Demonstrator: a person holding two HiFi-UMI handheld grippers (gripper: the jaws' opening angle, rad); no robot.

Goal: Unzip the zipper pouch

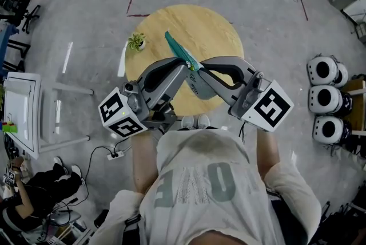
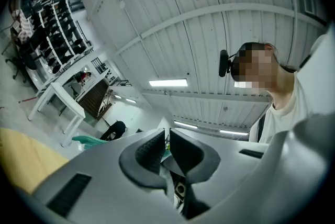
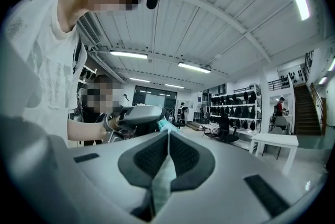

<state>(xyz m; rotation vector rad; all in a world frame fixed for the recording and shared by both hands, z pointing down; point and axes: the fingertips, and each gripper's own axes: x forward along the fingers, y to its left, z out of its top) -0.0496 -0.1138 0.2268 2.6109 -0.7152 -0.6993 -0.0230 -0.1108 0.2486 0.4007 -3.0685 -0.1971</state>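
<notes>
I have the pouch in the air between my two tools, above the near edge of the round table. It slants up and away to the far left, with its near end down where the two sets of tips meet. Nothing supports it from below. A small plant stands on the table's left edge, well apart from all this.

The right gripper is pressed together on a fold of the teal fabric, which runs down between its pads and out the back. The left gripper is closed almost to touching, pinching something thin at the pouch's near end. I take that to be the zipper pull or the cloth right beside it, but it is too small for me to tell which.

The pouch looks light, thin and limp, so it will fold and twist rather than resist. The cloth could bunch ahead of the slider, so the right grip should sit close to the zipper line and keep the fabric taut. I would hold the pull flat between the left pads, since a small tab can slip out under a sideways tug. The pull should run straight along the teeth, away from the anchored end.
</notes>
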